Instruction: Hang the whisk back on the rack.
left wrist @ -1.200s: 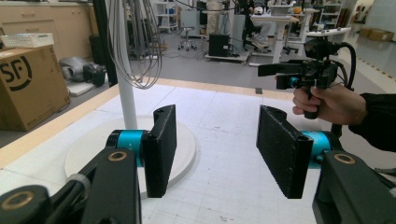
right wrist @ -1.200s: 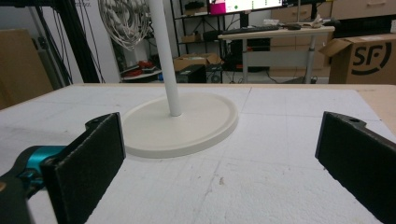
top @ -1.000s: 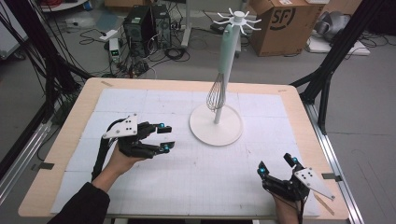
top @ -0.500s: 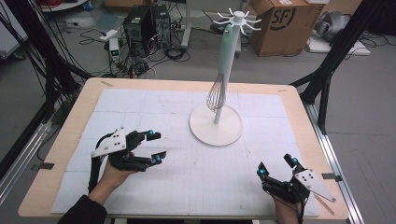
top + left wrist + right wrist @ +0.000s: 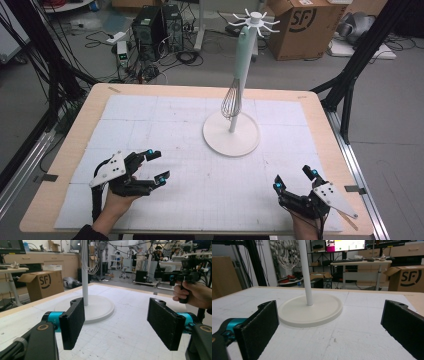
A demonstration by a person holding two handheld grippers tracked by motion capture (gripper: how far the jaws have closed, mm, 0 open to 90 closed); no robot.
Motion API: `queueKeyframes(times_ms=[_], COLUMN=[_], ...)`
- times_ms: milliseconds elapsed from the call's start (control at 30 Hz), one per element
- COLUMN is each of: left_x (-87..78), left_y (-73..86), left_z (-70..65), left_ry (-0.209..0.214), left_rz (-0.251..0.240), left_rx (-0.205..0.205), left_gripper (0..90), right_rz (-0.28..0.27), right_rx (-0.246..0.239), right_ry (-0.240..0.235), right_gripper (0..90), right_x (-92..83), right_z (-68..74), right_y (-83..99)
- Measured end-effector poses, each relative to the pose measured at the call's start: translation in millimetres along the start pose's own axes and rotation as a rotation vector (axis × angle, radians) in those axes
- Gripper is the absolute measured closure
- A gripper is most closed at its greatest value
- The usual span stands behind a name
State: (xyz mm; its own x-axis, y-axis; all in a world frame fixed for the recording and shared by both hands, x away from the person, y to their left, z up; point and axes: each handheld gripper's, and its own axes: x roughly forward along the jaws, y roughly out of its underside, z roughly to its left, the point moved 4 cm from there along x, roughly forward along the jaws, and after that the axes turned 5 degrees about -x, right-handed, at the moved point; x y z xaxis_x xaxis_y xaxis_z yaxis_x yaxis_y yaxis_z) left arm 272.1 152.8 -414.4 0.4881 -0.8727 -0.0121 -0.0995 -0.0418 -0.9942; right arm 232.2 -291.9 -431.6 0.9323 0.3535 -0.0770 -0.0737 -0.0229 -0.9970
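1. A person is holding the left gripper (image 5: pixel 156 166) low over the white mat (image 5: pixel 165 120) at the near-left of the table (image 5: pixel 75 125), its jaws standing wide apart and gripping nothing.
2. The right gripper (image 5: pixel 292 179) is sitting at the near-right corner of the mat, jaws likewise spread with nothing between them.
3. A white stand (image 5: pixel 231 135) is rising from its round base a little right of the table's middle, well apart from both grippers.
4. A whisk (image 5: pixel 231 100) with a pale green handle is hanging from the hooks at the stand's top, its wire head dangling beside the pole just above the base.
5. In the left gripper view, the stand's base (image 5: pixel 100 307) is showing between the two black pads (image 5: pixel 73 322), and the person's right hand (image 5: pixel 193 293) is gripping the other tool at the right edge.
6. In the right gripper view, the pole (image 5: pixel 305 272) is standing ahead between the open pads (image 5: pixel 259 327), with the whisk's wires (image 5: pixel 285 252) hanging at its left.
7. A cardboard box (image 5: pixel 300 27) and computer towers (image 5: pixel 157 25) are sitting on the floor beyond the table.
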Motion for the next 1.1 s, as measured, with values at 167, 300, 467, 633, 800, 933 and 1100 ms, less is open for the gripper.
queueKeyframes(times_ms=[167, 300, 467, 633, 800, 933, 1100], left_x=[-2.8, -3.7, -2.6, -3.7, -3.2, -2.5, -2.5], left_y=[2.1, 3.0, 5.4, 6.5, 7.6, 8.4, 8.5], left_z=[0.0, -0.5, -0.2, 0.6, 1.7, 2.3, 2.9], left_ry=[-0.022, -0.037, -0.048, -0.059, -0.058, -0.064, -0.065], left_rz=[-0.009, -0.017, -0.011, -0.007, -0.002, 0.003, 0.001], left_rx=[-0.006, -0.001, -0.001, 0.003, -0.004, -0.008, -0.011], left_gripper=[28.8, 26.9, 25.9, 25.2, 25.0, 24.1, 23.8], right_rz=[0.008, 0.019, 0.017, 0.017, 0.017, 0.016, 0.014], right_rx=[-0.013, -0.02, -0.03, -0.035, -0.039, -0.031, -0.034], right_ry=[0.012, 0.023, 0.025, 0.022, 0.017, 0.019, 0.018], right_gripper=[0.4, 0.4, 0.4, 0.4, 0.4, 0.4, 0.4], right_x=[-1.2, -0.6, 2.0, 3.8, 4.5, 3.7, 3.6], right_z=[-2.1, -4.0, -5.6, -3.8, -2.4, -2.2, -2.7], right_y=[2.4, 5.0, 5.6, 5.1, 4.9, 4.6, 4.2])
